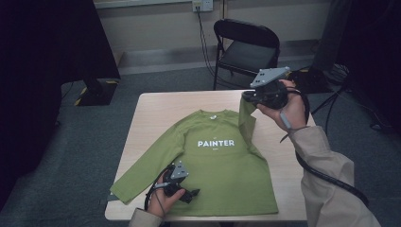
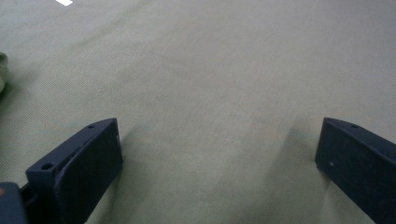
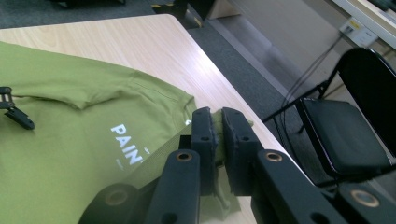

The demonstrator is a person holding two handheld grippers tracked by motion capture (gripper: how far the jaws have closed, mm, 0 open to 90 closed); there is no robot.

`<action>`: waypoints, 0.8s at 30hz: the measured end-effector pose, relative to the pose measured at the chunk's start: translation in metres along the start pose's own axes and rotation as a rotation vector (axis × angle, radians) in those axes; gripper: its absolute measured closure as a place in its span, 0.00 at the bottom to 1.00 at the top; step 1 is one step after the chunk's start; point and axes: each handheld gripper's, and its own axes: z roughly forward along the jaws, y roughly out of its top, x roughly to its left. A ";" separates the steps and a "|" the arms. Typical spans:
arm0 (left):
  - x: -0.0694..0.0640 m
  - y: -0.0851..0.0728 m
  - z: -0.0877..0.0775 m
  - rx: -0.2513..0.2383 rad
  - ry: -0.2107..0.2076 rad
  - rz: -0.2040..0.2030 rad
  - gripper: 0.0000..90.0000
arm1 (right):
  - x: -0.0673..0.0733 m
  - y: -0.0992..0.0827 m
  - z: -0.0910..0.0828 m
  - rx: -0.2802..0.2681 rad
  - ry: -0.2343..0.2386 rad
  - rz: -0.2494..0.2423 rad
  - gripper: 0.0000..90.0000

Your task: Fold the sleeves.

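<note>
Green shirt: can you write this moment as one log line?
right gripper: shut on sleeve, lifted | left gripper: open, resting on green shirt | table

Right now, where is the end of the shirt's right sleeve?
In the high view the sleeve is lifted off the table at the right, its end pinched in the right gripper, in front of the chair.

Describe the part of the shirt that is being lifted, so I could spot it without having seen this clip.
On the wooden table lies a green shirt printed PAINTER. Follow it to its far right side: that sleeve rises off the table, its end pinched in the right hand-held gripper. The other sleeve lies flat, stretched toward the table's near left corner.
</note>
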 end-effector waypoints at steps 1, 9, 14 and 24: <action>0.000 0.000 0.000 0.000 0.000 0.000 0.00 | 0.002 0.003 0.003 0.006 0.004 -0.008 0.93; 0.000 0.000 0.000 0.000 0.000 0.000 0.00 | 0.019 0.023 0.028 0.024 0.041 -0.064 0.93; 0.000 0.000 0.000 0.001 0.000 0.001 0.00 | 0.028 0.032 0.045 0.047 0.064 -0.099 0.93; 0.000 0.000 0.000 0.000 0.001 0.002 0.00 | 0.046 0.039 0.076 0.080 0.111 -0.128 0.93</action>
